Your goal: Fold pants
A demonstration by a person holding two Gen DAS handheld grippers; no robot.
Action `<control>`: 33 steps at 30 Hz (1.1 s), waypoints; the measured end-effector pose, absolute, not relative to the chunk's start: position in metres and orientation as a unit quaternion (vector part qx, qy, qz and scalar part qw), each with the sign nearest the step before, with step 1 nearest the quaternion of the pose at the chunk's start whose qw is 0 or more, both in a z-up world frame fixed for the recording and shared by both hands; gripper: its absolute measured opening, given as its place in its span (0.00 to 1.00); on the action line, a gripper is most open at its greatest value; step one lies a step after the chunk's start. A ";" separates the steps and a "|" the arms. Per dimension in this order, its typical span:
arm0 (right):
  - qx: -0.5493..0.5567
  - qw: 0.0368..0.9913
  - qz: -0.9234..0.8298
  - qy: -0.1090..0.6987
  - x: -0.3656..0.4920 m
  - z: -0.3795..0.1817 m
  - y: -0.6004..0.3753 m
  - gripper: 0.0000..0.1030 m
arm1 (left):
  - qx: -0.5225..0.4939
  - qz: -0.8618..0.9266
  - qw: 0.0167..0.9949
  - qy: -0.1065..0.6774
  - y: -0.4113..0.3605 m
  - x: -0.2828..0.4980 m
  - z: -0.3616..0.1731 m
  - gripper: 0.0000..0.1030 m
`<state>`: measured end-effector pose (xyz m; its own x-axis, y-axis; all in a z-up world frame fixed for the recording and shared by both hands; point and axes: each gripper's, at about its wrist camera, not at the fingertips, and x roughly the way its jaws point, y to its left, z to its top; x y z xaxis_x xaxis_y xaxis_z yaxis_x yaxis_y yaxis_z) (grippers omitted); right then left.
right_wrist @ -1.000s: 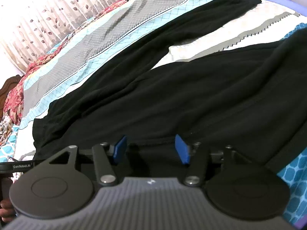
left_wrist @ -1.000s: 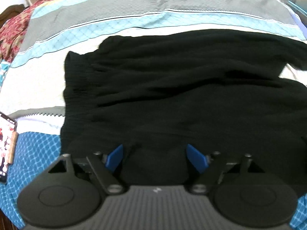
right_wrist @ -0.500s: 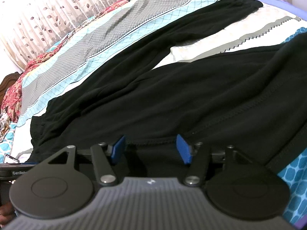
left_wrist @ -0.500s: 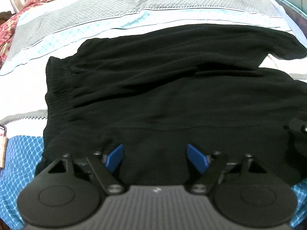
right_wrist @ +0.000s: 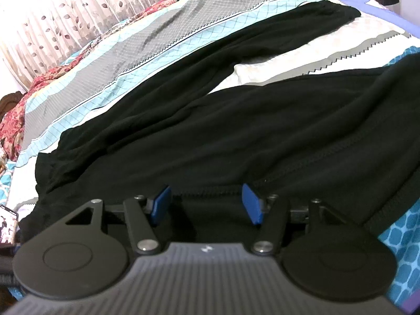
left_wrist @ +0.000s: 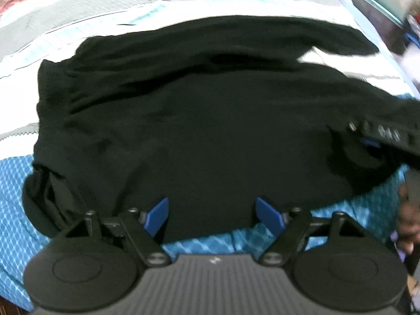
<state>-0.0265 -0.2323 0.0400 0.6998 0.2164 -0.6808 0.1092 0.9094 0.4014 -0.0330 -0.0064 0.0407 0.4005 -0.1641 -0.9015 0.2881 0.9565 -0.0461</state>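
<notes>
Black pants (left_wrist: 204,120) lie spread on the bed, waistband at the left, legs running right. In the right wrist view the pants (right_wrist: 236,136) show one leg stretching to the far right and the other nearer. My left gripper (left_wrist: 213,216) is open, its blue pads over the pants' near edge. My right gripper (right_wrist: 206,203) is open, its pads either side of a stitched seam of the near leg. The right gripper also shows in the left wrist view (left_wrist: 378,136), resting on the fabric at the right.
The bedspread (right_wrist: 162,36) has grey, teal and white stripes, with blue patterned cloth (left_wrist: 15,183) at the near edge. Floral curtains (right_wrist: 52,8) hang behind the bed. A phone (right_wrist: 6,225) lies at the left. A hand (left_wrist: 408,225) shows at the right.
My left gripper has drawn back toward the pants' near edge and the bedspread now shows under it. The right gripper has come further into the left view. Both stay open.
</notes>
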 end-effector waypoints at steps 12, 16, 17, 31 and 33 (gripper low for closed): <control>0.202 0.899 0.015 0.388 -0.026 0.040 -0.223 0.61 | 0.081 -0.105 0.841 0.525 0.000 -0.042 0.043 0.72; 0.199 0.898 0.008 0.392 -0.027 0.041 -0.219 0.61 | 0.077 -0.073 0.837 0.538 0.016 -0.045 0.044 0.71; 0.198 0.898 0.006 0.392 -0.027 0.041 -0.218 0.61 | 0.075 -0.068 0.834 0.543 0.019 -0.046 0.043 0.70; 0.207 0.896 -0.006 0.392 -0.035 0.042 -0.211 0.63 | 0.066 -0.050 0.837 0.541 0.029 -0.060 0.051 0.69; 0.205 0.896 -0.006 0.393 -0.036 0.043 -0.210 0.63 | 0.058 -0.034 0.843 0.534 0.039 -0.059 0.055 0.69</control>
<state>-0.0360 -0.2102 0.0426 0.6909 0.1504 -0.7072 0.1721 0.9158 0.3629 -0.0595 0.0389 0.0554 0.4272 0.0048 -0.9041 0.1181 0.9911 0.0610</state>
